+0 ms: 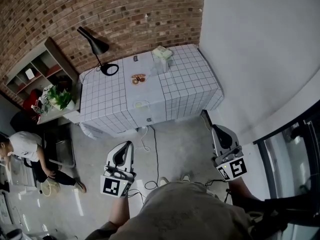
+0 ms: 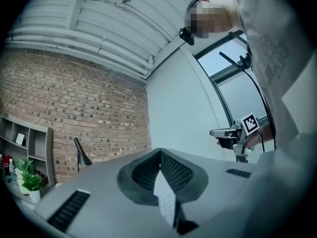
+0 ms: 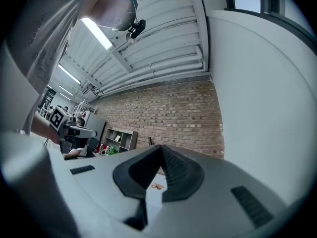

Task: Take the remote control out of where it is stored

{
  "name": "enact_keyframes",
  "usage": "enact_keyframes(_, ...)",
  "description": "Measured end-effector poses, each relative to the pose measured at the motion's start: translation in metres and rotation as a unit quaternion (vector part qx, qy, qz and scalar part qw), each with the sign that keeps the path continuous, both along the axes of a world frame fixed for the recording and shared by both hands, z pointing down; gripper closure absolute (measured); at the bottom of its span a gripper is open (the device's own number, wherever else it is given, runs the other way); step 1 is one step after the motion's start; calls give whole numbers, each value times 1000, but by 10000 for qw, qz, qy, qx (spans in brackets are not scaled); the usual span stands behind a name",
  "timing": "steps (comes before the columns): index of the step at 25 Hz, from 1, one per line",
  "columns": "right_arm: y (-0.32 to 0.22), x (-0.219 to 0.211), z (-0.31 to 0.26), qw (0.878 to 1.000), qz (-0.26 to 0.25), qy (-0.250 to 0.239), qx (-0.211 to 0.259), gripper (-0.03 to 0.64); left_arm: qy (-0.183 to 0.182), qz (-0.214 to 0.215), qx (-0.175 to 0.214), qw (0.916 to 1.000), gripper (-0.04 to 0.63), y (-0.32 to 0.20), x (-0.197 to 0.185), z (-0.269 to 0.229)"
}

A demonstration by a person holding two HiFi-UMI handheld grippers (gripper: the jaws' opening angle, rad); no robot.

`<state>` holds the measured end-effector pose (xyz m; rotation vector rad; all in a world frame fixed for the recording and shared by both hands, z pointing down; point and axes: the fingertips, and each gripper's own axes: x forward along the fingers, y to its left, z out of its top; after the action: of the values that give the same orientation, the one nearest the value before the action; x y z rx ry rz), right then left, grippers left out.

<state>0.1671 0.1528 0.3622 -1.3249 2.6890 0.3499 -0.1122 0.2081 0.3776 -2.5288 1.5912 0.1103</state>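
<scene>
A table under a white grid cloth (image 1: 190, 84) stands ahead against the brick wall. On it lie a pale green box (image 1: 162, 54), a small dark flat item (image 1: 135, 58) and a brown item (image 1: 138, 78). I cannot pick out a remote control for certain. My left gripper (image 1: 128, 144) and right gripper (image 1: 214, 127) hang over the floor well short of the table, tilted upward. In the left gripper view the gripper (image 2: 160, 151) is shut with nothing held. The right gripper (image 3: 159, 147) is likewise shut and empty. Each gripper view shows the other gripper (image 2: 237, 135) (image 3: 69, 128) off to the side.
A black desk lamp (image 1: 97, 49) stands at the table's left corner. A shelf unit (image 1: 35, 71) and a potted plant (image 1: 60, 98) are at the left. A person (image 1: 25, 151) crouches at far left. Cables (image 1: 150, 149) trail on the floor. A glass door frame (image 1: 290, 149) is at the right.
</scene>
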Motion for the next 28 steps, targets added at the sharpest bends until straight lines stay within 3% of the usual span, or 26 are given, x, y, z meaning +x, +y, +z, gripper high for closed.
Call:
enact_keyframes(24, -10, 10, 6, 9999, 67, 79, -44, 603, -192, -48, -233, 9995, 591, -18, 11, 17)
enact_keyframes(28, -13, 14, 5, 9999, 68, 82, -53, 603, -352, 53, -239, 9991, 591, -20, 21, 19)
